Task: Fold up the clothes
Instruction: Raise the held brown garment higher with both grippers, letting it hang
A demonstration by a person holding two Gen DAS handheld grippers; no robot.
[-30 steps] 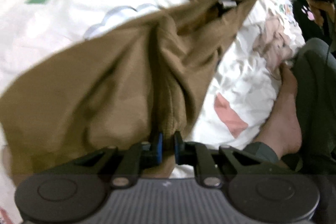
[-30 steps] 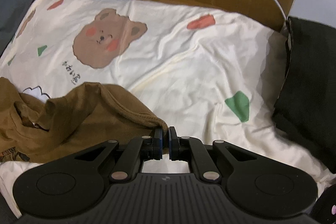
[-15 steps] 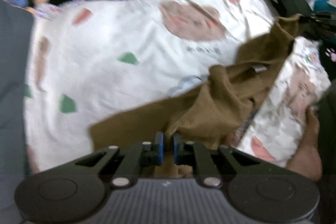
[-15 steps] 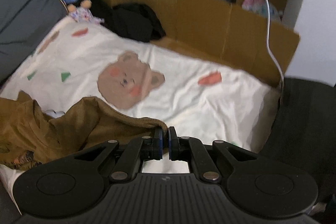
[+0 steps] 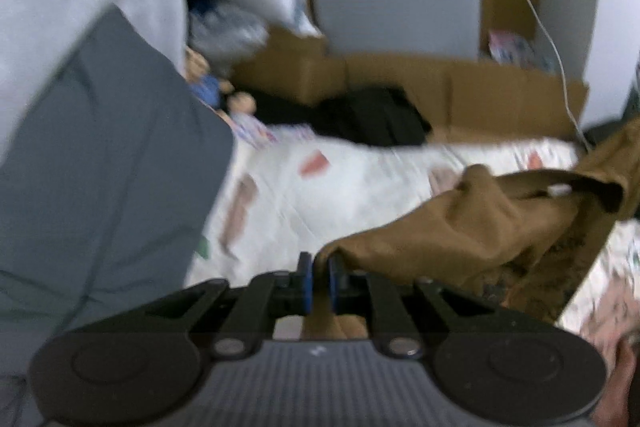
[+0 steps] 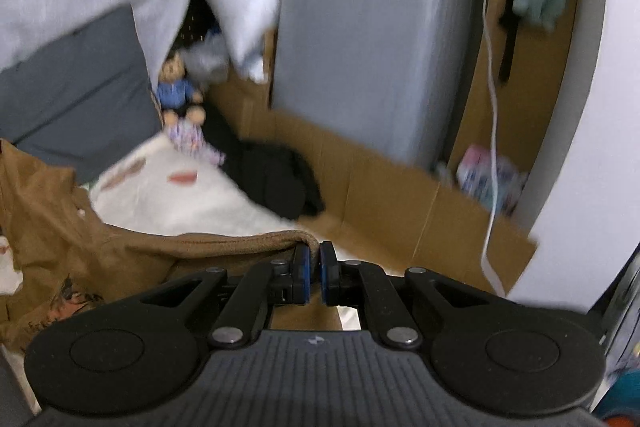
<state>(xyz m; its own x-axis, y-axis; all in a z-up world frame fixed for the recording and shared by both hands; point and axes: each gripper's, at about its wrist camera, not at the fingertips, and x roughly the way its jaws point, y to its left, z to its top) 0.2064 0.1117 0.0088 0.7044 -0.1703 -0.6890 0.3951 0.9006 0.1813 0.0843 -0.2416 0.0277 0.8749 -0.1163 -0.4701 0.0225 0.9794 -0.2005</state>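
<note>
A brown garment (image 5: 480, 227) hangs in the air between my two grippers, above a white printed bedsheet (image 5: 340, 187). My left gripper (image 5: 318, 279) is shut on one edge of it; the cloth runs off to the right and sags. My right gripper (image 6: 314, 273) is shut on another edge, a thick hem (image 6: 240, 241); the garment (image 6: 80, 247) drapes to the left and shows a dark print low down. Both views are blurred by motion.
A grey pillow (image 5: 100, 167) lies at the left. A cardboard wall (image 6: 400, 195) and a dark clothes pile (image 6: 276, 179) sit behind the bed, with a teddy bear (image 6: 176, 91), a grey appliance (image 6: 372, 27) and a white cable (image 6: 492, 107).
Both grippers have risen and tilted up, lifting the brown garment off the sheet. The views now take in the back of the room instead of the bed surface.
</note>
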